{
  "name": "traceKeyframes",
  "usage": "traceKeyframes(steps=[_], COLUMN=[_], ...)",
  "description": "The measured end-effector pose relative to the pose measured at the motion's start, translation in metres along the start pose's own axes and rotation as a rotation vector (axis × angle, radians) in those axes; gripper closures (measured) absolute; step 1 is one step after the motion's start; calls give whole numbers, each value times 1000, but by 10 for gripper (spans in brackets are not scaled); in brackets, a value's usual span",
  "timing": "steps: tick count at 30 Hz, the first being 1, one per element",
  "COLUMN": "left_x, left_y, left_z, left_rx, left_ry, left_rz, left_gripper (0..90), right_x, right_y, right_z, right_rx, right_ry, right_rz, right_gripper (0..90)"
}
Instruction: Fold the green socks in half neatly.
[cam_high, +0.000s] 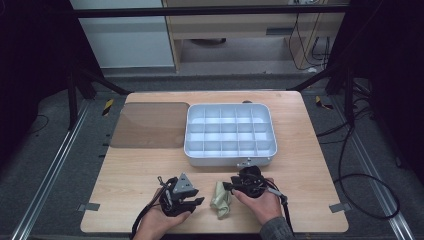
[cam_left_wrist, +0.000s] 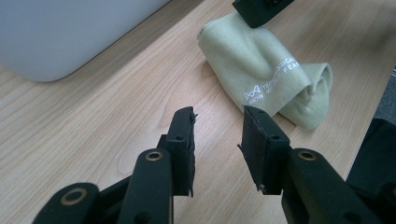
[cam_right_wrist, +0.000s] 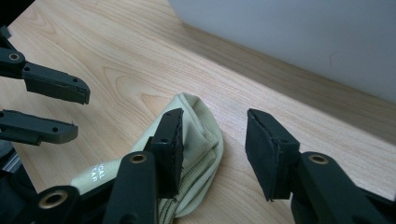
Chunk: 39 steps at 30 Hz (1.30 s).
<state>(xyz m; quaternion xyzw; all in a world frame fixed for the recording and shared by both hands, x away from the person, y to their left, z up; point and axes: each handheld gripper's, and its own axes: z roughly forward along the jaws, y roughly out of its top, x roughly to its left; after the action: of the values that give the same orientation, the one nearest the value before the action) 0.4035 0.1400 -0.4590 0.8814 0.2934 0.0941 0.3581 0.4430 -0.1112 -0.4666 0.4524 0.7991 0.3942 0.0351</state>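
Cloth (cam_high: 221, 200), pale green and folded with white lettering on it, lies on the counter (cam_high: 125, 175) near its front edge, between the two hands. Right gripper (cam_high: 232, 186) sits just beside it, tips pointing toward it; in the right gripper view its jaws stand apart and released, one jaw over the cloth's edge, the other over bare wood, nothing pressed between them. Left gripper (cam_high: 199, 201) lies on the cloth's other side, close but apart from it; in the left gripper view its jaws are parted with only wood between them, the cloth just beyond the tips. White tray (cam_high: 229, 158) with many compartments stands behind the hands. Brownish lid (cam_high: 150, 125) lies flat to the tray's left.
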Motion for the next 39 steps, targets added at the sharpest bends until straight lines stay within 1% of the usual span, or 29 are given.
traceKeyframes(steps=[8,13,16,18,21,27,29,31,32,34,37,39], left_x=[-1,-2,-6,-8,-12,-22,-25,-28,-28,-28,-30,-29], left_y=[1,4,6,6,6,4,4,4,4,4,3,2], left_z=[3,6,6,6,7,16,19,22,23,26,32,34], left_rx=[3,-7,-3,-2,-3,8,11,19,23,25,45,48], left_ry=[-10,-29,-37,-32,-35,-63,-62,-55,-54,-45,-38,-24], left_rz=[-3,-16,-2,8,12,33,42,55,56,55,65,57], left_gripper=[656,670,671,670,662,630,622,614,615,622,612,609], right_x=[3,4,3,2,0,-3,-3,-4,-4,-4,-3,-2], right_y=[1,2,1,0,-2,-8,-8,-9,-10,-10,-11,-11], right_z=[-2,-2,-3,-3,-4,2,3,5,6,8,9,10], right_rx=[-9,-2,0,6,11,26,32,38,42,48,51,61], right_ry=[1,1,-1,-12,-21,-20,-16,-8,2,13,35,39], right_rz=[-2,-7,-8,-14,-14,-1,2,0,5,-1,-3,-6], right_gripper=[535,549,567,577,584,594,613,660,689,763,839,868])
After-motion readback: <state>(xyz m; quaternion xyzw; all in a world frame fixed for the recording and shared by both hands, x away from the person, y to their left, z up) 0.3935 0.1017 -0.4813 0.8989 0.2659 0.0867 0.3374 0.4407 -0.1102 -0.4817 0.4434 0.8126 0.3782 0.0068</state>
